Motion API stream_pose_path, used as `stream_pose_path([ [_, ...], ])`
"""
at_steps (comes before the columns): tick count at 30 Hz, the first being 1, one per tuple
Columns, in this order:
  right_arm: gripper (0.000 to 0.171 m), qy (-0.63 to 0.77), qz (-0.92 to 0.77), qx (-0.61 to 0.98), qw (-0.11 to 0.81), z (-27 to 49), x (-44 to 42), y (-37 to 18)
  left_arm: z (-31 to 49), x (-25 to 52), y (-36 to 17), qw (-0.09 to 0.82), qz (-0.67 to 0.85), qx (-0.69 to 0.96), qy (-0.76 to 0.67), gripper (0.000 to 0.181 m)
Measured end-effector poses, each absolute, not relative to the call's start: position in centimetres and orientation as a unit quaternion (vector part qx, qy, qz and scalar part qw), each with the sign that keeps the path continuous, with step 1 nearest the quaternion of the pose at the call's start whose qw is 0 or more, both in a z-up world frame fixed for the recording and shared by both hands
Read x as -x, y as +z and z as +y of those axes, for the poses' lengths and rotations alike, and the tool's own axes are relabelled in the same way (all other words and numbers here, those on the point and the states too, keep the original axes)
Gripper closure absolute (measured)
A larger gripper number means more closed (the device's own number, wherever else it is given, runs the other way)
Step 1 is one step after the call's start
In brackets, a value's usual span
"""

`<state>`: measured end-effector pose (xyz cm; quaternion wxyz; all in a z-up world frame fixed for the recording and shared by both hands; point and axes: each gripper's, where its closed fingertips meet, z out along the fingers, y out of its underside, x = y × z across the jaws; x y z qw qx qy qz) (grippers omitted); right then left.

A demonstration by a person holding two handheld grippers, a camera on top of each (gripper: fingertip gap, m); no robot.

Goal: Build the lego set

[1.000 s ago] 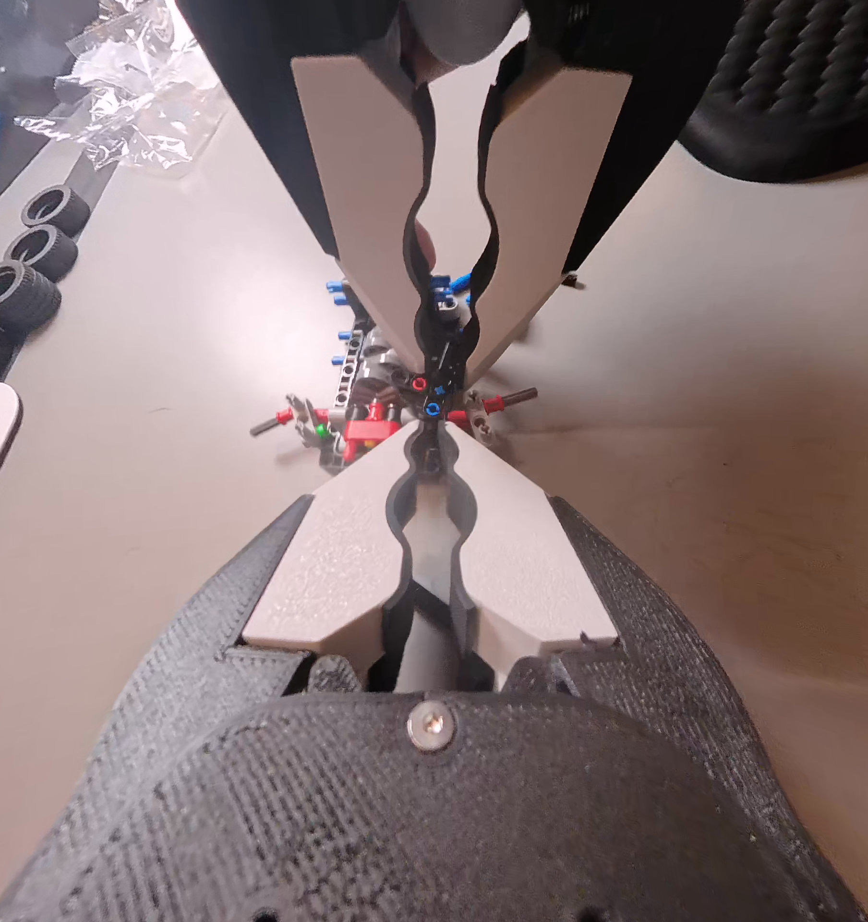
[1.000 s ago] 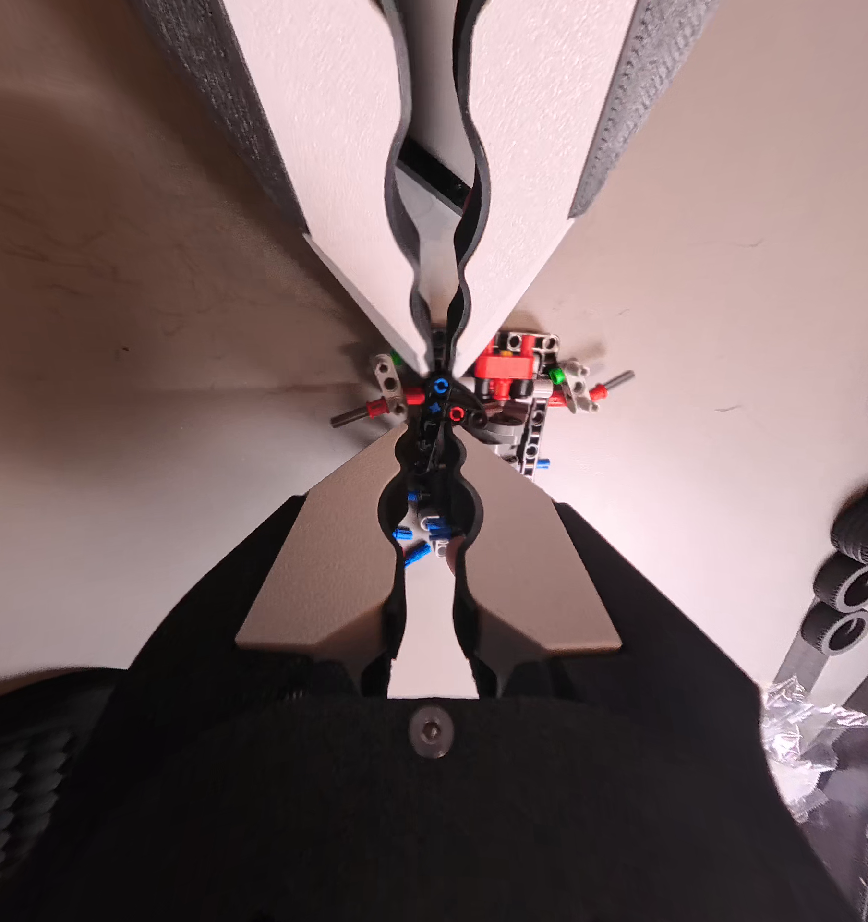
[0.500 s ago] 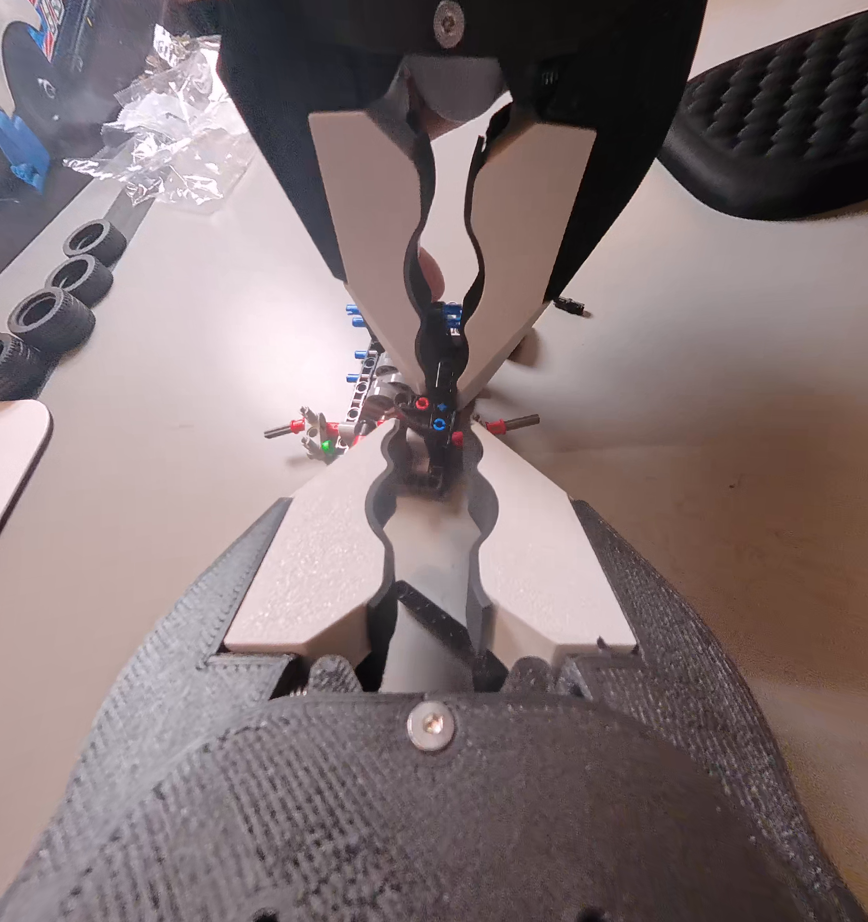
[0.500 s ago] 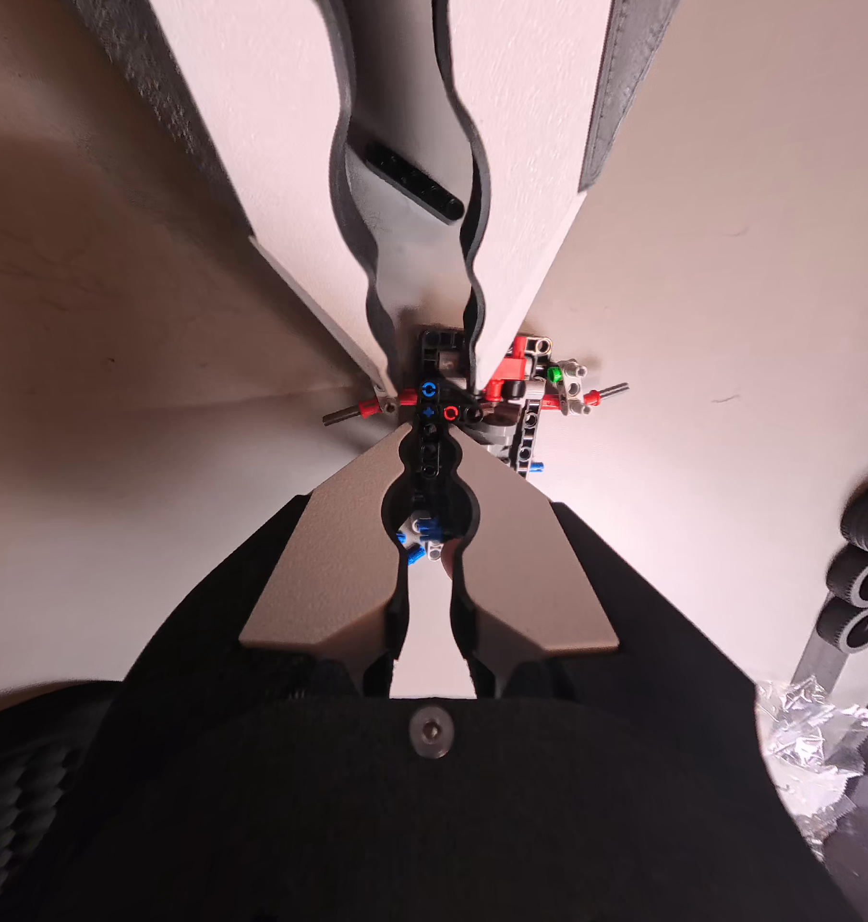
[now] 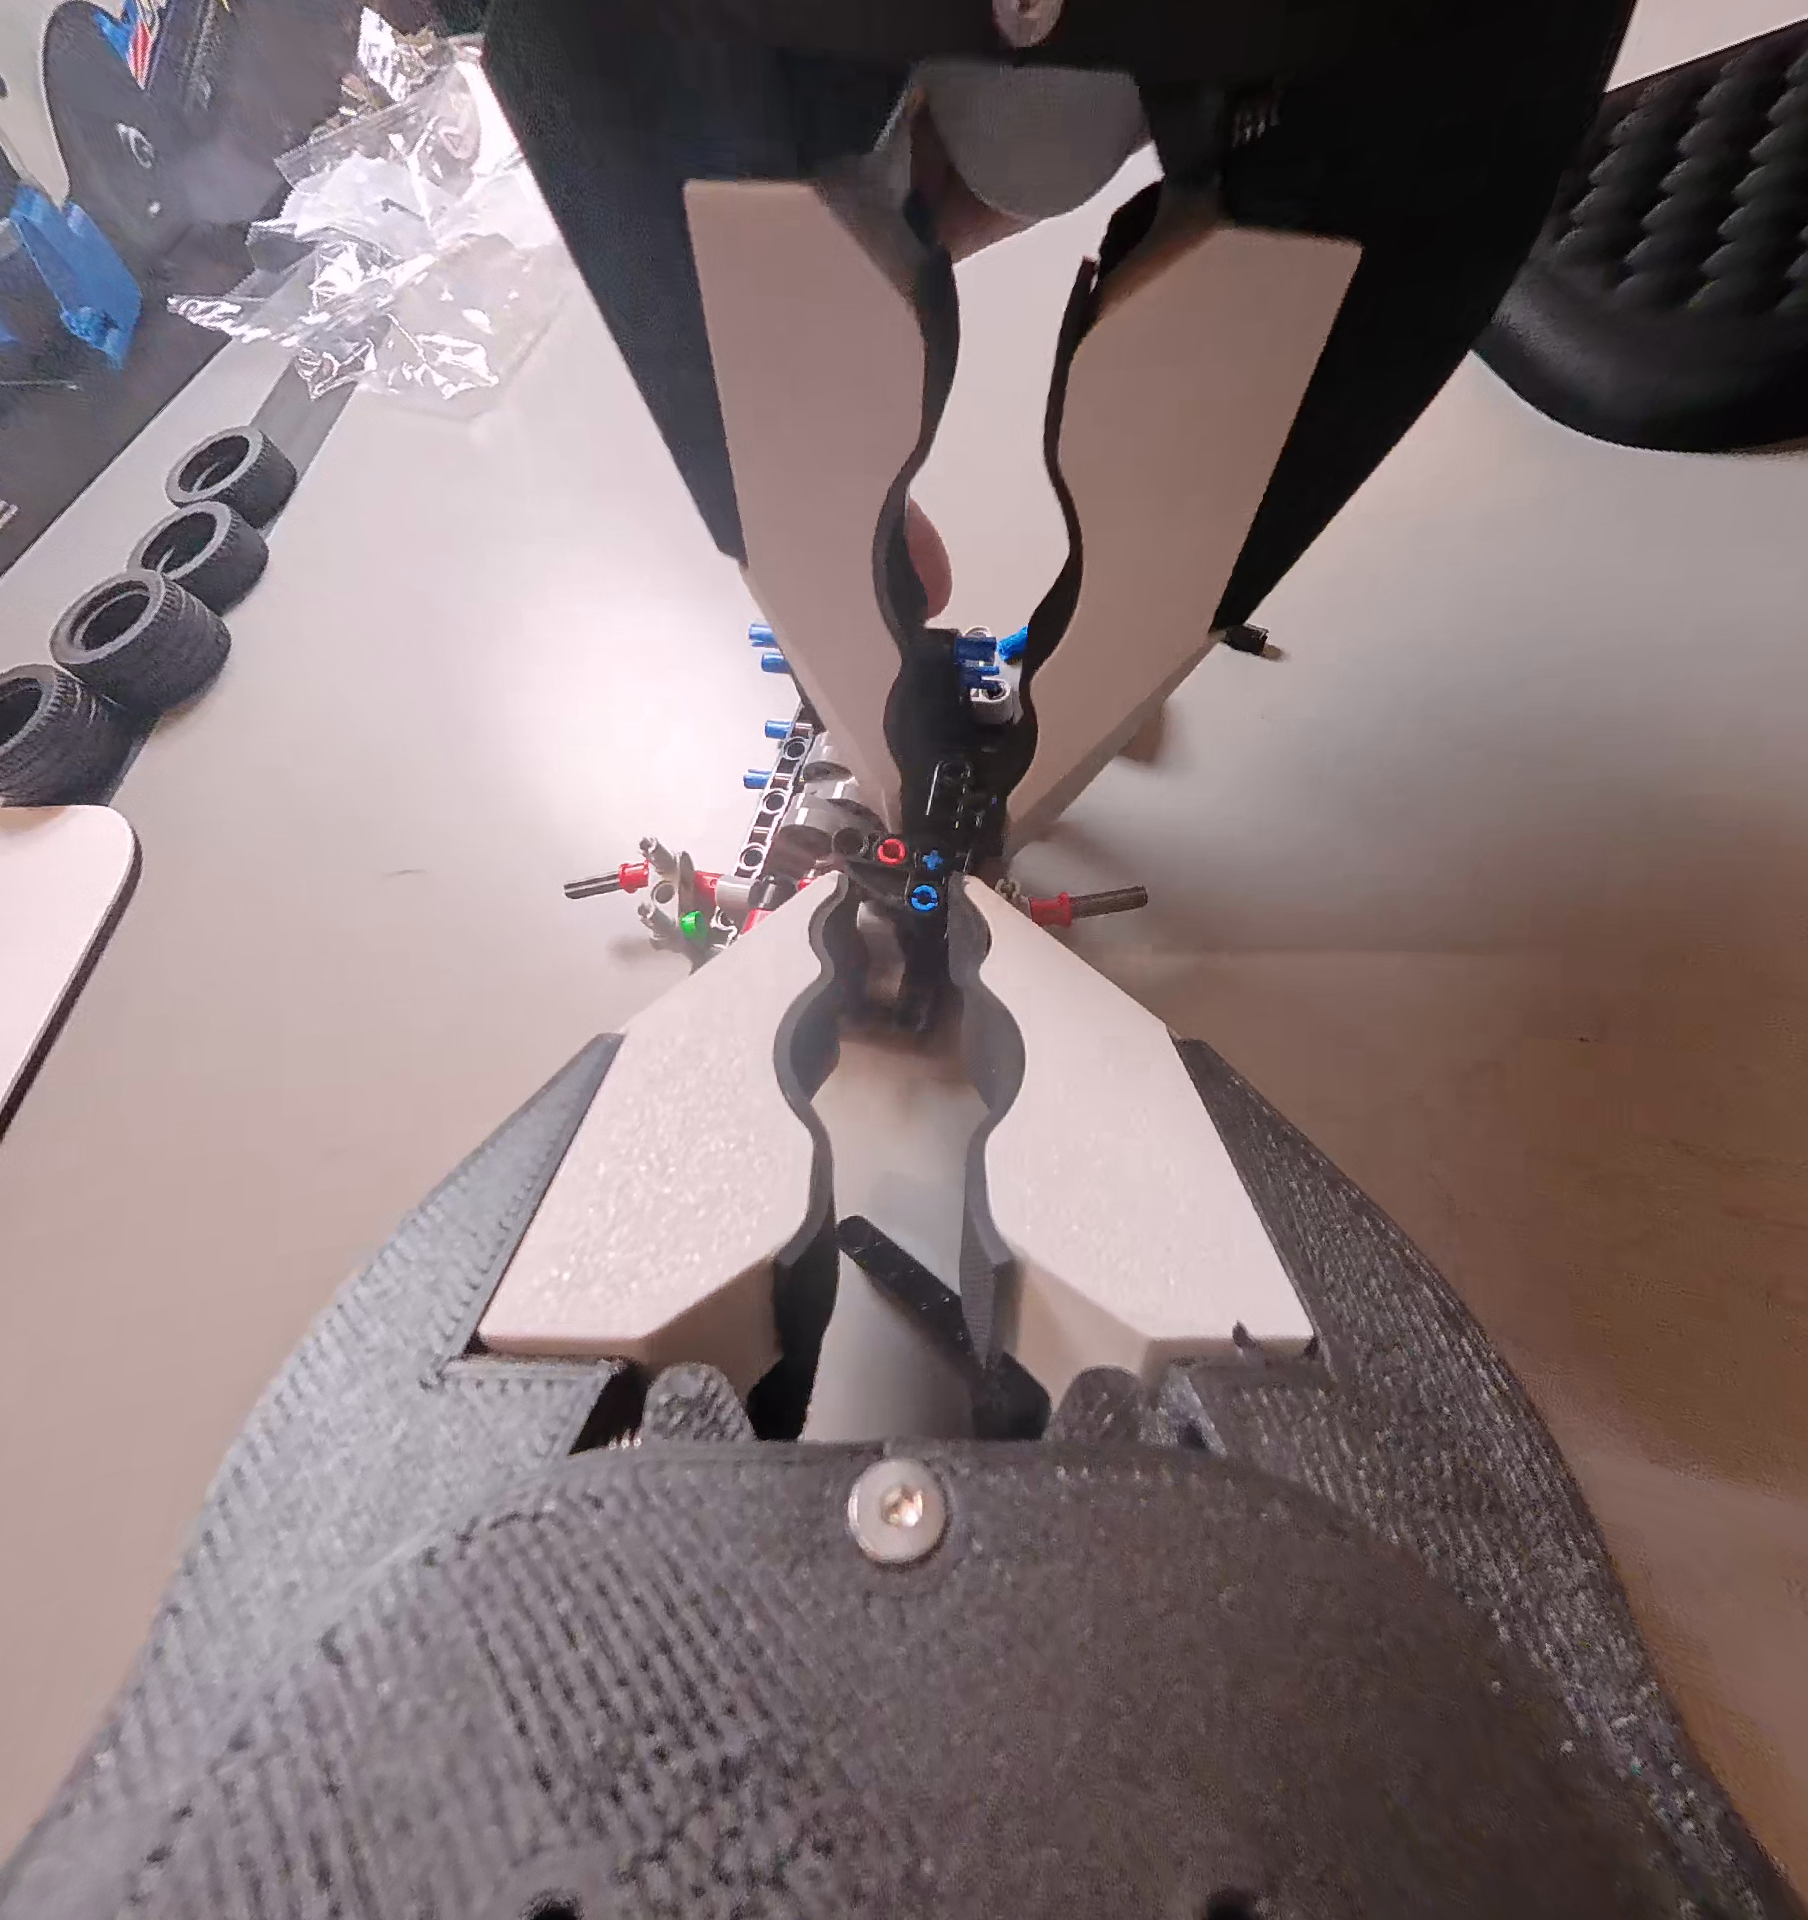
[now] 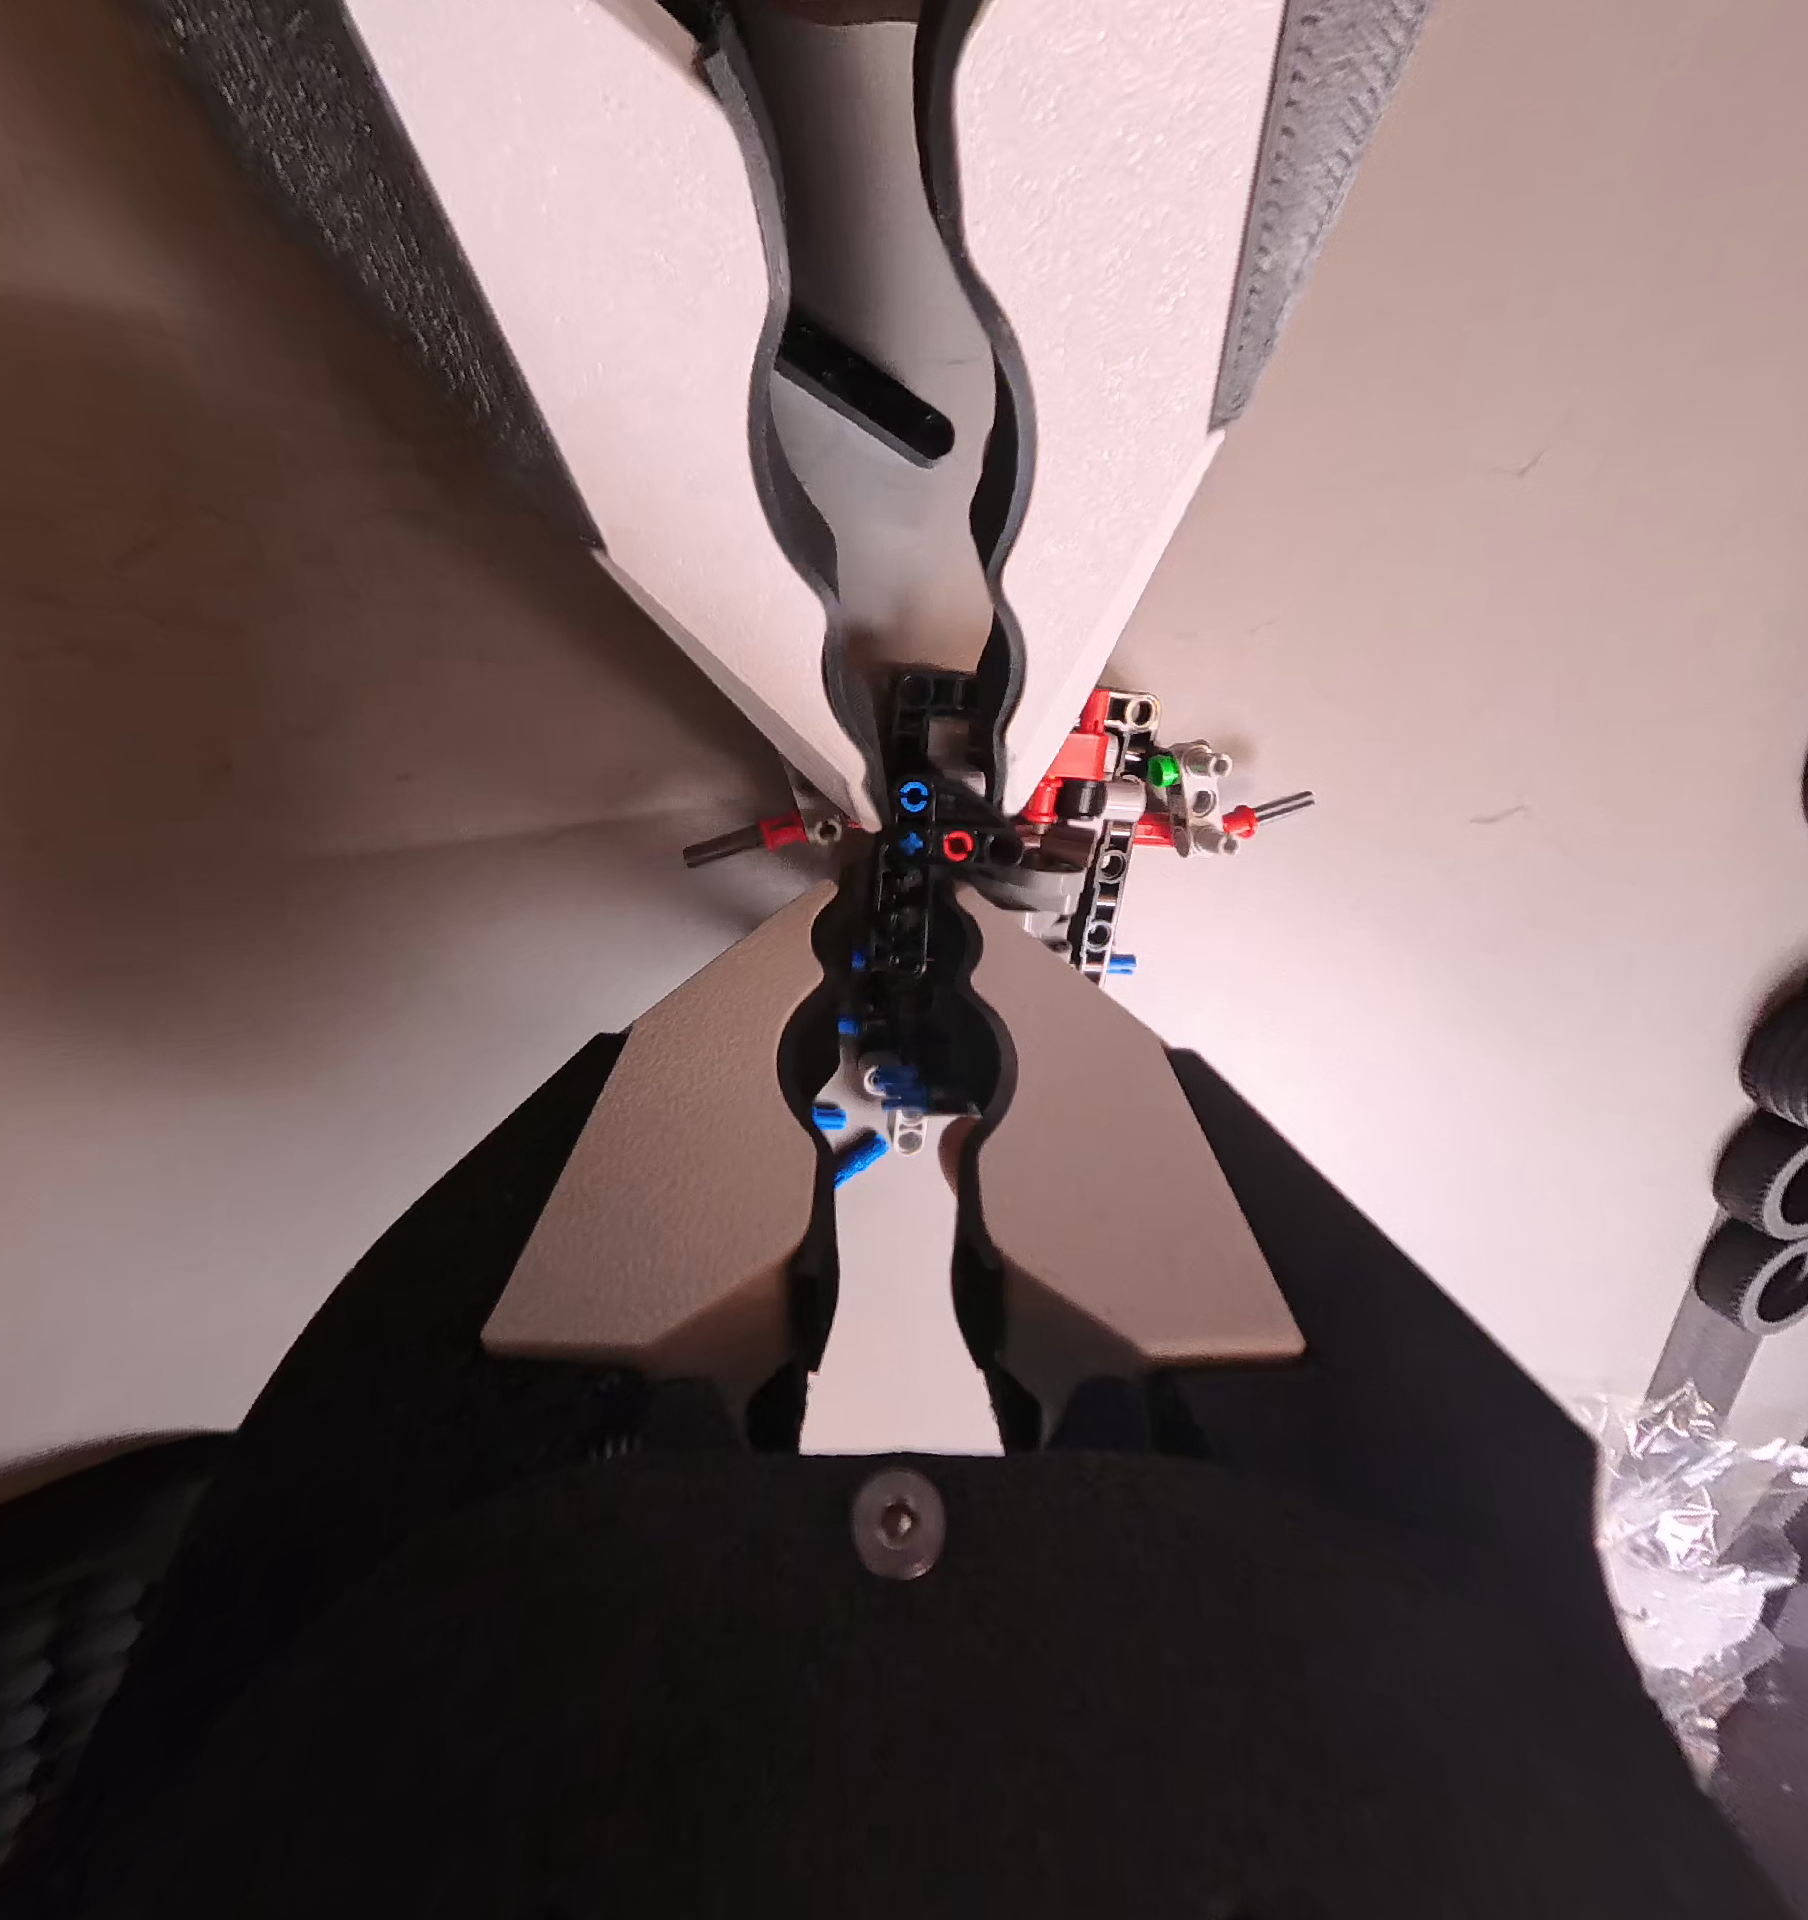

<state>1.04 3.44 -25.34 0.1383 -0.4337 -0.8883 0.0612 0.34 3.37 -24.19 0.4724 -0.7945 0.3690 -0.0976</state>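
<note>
A small lego assembly (image 5: pixel 910 857) of black beams, red and blue pins, grey parts and two side axles sits low over the beige table (image 5: pixel 412 644). My left gripper (image 5: pixel 902 914) comes in from the near side, its jaws closed on the black frame end. My right gripper (image 5: pixel 950 821) faces it from the far side and is shut on the black beam. In the right wrist view the assembly (image 6: pixel 915 842) lies between my right gripper (image 6: pixel 900 914) and the left gripper (image 6: pixel 931 795). A loose black beam (image 5: pixel 905 1283) lies on the table under my left fingers.
Several black tyres (image 5: pixel 141 644) line the left side and also show in the right wrist view (image 6: pixel 1804 1184). Crumpled clear bags (image 5: pixel 391 281) and a dark box (image 5: pixel 38 270) lie beyond them. A white board corner (image 5: pixel 17 935) is at the left. A black chair (image 5: pixel 1710 260) stands far right. My two grippers' fingertips are within a few centimetres of each other.
My left jaws widened, then closed a little on the wider black frame. The black beam has turned from edge-on to flat-on in the right wrist view. Both grippers stay tip to tip.
</note>
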Motion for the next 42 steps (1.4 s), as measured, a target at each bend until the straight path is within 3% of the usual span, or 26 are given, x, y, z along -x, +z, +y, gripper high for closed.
stream_pose_path([
  [9,0.151,0.057,-0.881,0.401,0.244,3.5,-0.1,-23.6,3.4,-0.3,-24.2,0.467,0.363,0.800,-0.102,0.167],
  [19,0.154,0.057,-0.894,0.372,0.243,3.5,0.7,-24.4,3.6,0.2,-24.3,0.463,0.348,0.809,-0.103,0.168],
  [27,0.156,0.069,-0.899,0.368,0.227,3.8,0.9,-24.3,2.5,2.4,-23.1,0.448,0.343,0.807,-0.173,0.141],
  [32,0.156,0.065,-0.905,0.361,0.216,4.0,1.3,-24.3,3.0,3.7,-26.0,0.402,0.357,0.828,-0.162,0.132],
  [42,0.158,0.074,-0.894,0.384,0.220,4.4,1.8,-24.3,3.6,2.7,-27.0,0.395,0.367,0.830,-0.140,0.156],
])
